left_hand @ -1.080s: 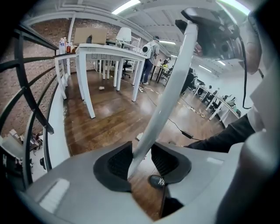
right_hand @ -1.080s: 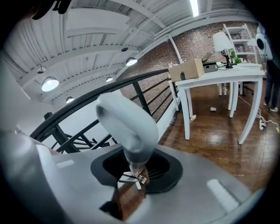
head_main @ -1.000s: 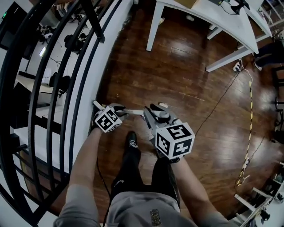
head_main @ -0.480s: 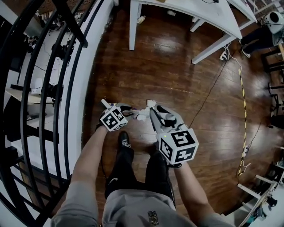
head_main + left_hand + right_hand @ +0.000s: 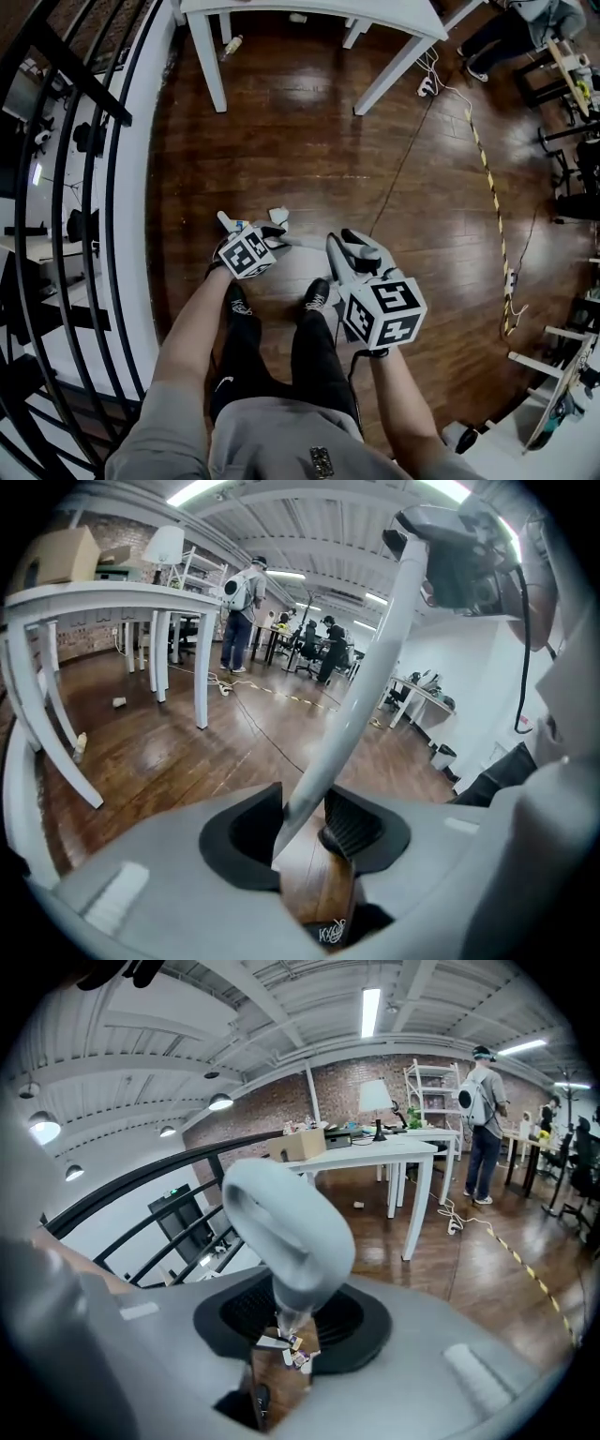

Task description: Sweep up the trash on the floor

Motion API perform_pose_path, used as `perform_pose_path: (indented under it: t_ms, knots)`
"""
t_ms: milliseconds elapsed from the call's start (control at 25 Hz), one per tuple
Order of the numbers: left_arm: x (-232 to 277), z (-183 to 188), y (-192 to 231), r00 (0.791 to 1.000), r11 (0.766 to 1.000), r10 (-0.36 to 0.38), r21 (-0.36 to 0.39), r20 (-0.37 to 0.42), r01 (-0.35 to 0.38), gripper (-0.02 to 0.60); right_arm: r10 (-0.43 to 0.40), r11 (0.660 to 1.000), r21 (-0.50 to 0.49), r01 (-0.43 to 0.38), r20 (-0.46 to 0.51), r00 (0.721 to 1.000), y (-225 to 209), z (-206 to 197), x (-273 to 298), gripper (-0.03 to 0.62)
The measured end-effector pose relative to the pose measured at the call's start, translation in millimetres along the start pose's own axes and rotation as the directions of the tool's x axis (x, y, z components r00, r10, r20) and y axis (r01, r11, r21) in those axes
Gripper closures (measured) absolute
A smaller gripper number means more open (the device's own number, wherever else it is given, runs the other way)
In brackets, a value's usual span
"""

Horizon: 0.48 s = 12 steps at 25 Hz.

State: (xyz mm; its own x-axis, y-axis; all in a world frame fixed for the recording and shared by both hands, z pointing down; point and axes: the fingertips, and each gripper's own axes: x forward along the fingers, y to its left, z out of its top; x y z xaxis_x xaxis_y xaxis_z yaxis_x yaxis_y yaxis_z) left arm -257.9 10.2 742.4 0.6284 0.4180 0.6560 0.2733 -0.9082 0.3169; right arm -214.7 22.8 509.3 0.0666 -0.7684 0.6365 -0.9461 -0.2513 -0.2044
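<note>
My left gripper [image 5: 266,234] is shut on a pale pole [image 5: 352,705], which runs from between the pads up and to the right in the left gripper view. In the head view the pole [image 5: 305,244] shows as a short white bar reaching toward my right gripper [image 5: 345,255]. That gripper is shut on a grey looped handle [image 5: 286,1232]. Small coloured scraps [image 5: 287,1345] show under the handle; whether they lie on the floor or in a pan I cannot tell. A white crumpled scrap [image 5: 278,216] lies on the wooden floor just beyond the left gripper.
A white table [image 5: 309,9] stands ahead, with a bottle-like piece of litter [image 5: 232,44] by its leg [image 5: 210,75]. A black railing [image 5: 84,187] runs along the left. A cable [image 5: 403,159] and striped tape [image 5: 492,187] cross the floor at right. People stand far off [image 5: 242,611].
The person has stepped forward and turned; both grippers travelled along with pole and handle still held. The table has slid leftward in view, and the white scrap now lies close to the left gripper.
</note>
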Motion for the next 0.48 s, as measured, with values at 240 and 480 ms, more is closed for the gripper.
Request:
perform_pose_path:
  t_ms: [240, 480]
  knots:
    - [43, 32, -21, 0.997, 0.997, -0.041, 0.058, -0.061, 0.044, 0.440, -0.027, 0.997, 0.078, 0.025, 0.022, 0.999, -58, -10, -29, 0.502]
    - [44, 79, -33, 0.995, 0.997, 0.028, 0.073, -0.099, -0.021, 0.451, 0.083, 0.994, 0.057, -0.090, 0.108, 0.991, -93, 26, -55, 0.502]
